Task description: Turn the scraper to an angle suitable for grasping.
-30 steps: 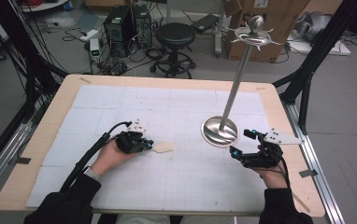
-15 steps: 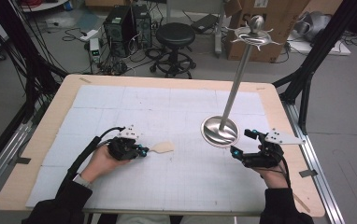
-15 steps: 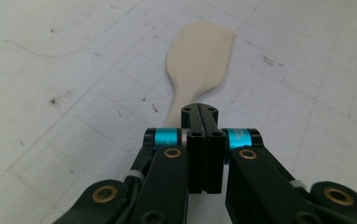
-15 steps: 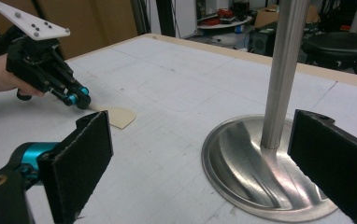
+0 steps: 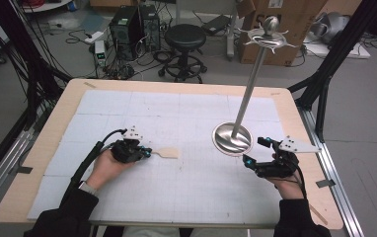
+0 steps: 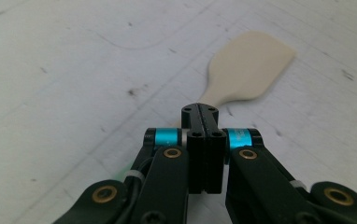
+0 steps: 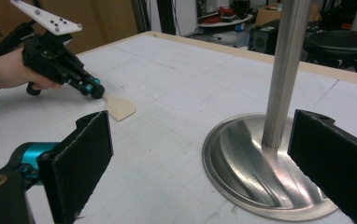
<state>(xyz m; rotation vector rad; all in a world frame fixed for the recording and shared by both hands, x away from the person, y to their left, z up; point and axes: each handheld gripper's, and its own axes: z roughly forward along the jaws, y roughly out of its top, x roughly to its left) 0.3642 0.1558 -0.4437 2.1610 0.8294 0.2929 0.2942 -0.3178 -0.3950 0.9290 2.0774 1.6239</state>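
Observation:
A beige flat spatula [image 5: 168, 153] lies on the white mat, its blade [image 6: 249, 67] pointing away from my left gripper [image 5: 148, 153]. That gripper [image 6: 200, 112] is shut, and the thin handle runs in between its closed jaws. From the right gripper view, the spatula [image 7: 120, 107] and the left gripper [image 7: 96, 91] sit at the far left. A metal stand [image 5: 232, 139] with a round dished base and a tall pole [image 7: 284, 70] rises at the right. My right gripper [image 5: 253, 150] rests beside that base, open [image 7: 200, 126], with nothing between its pads.
A white gridded mat [image 5: 176, 108] covers the wooden table [image 5: 48, 133]. The stand's top carries a spiked ring with a ball [image 5: 269, 35]. Behind the table stand a black stool [image 5: 185, 37], computer cases and a cardboard box [image 5: 300, 19].
My left hand has slid a little to the left, dragging the spatula with it. The right hand and the stand have stayed put.

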